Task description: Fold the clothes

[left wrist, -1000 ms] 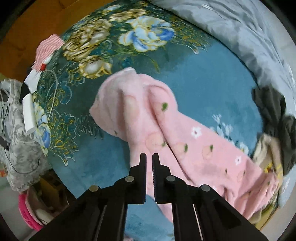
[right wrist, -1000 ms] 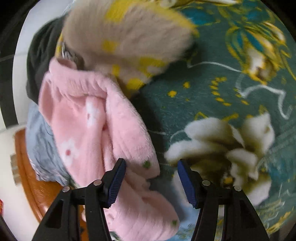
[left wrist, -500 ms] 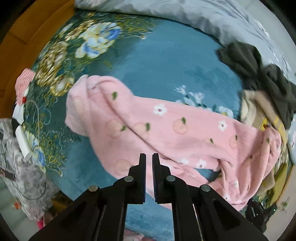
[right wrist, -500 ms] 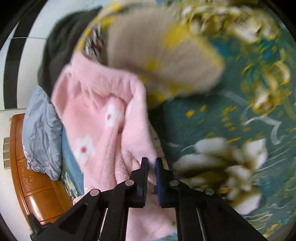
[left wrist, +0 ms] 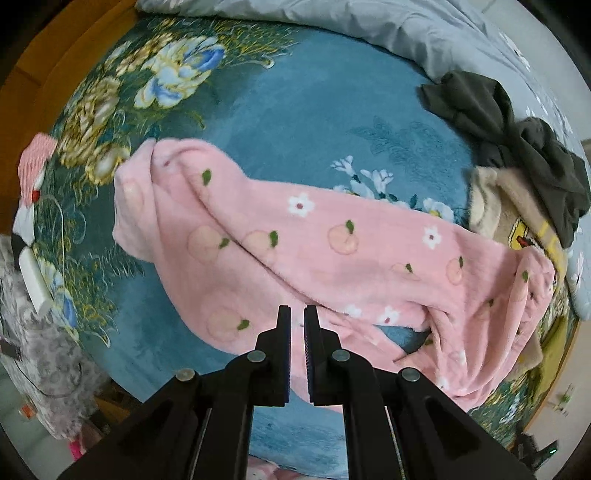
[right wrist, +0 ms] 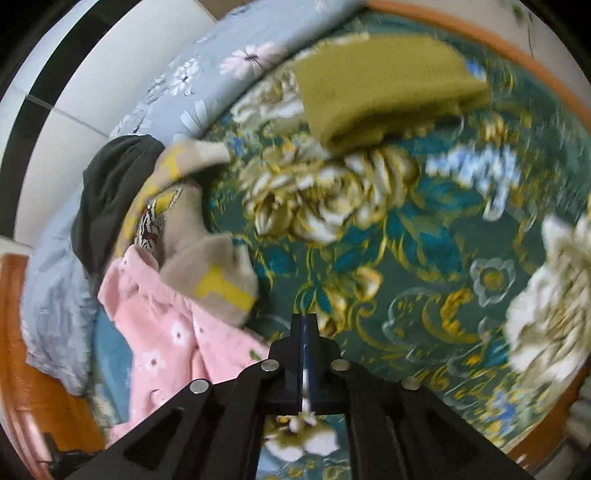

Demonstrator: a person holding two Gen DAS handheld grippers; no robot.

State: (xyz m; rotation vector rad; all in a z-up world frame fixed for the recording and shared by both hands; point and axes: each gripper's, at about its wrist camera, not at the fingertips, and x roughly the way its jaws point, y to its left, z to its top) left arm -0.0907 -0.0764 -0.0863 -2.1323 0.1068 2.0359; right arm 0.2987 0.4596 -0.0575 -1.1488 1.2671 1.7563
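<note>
Pink fleece trousers [left wrist: 314,254] with peach and flower print lie stretched across the teal floral blanket [left wrist: 295,110]. My left gripper [left wrist: 297,317] hovers over their near edge with its jaws almost closed and nothing between them. My right gripper [right wrist: 303,325] is shut with nothing visible between the jaws, over the blanket [right wrist: 406,258]. The trousers also show in the right wrist view [right wrist: 166,332], left of that gripper and apart from it.
A beige and yellow garment [right wrist: 199,251] and a dark one [left wrist: 517,147] are heaped by the trousers' right end. A folded olive garment [right wrist: 380,85] lies further off. A grey duvet [left wrist: 369,26] lies at the far side. A charger and cable [left wrist: 35,273] lie at the left edge.
The right gripper closed on the pink trousers, then swung right, away from them. The trousers now lie stretched out flatter across the blanket. The left gripper stayed nearly shut and shifted its view.
</note>
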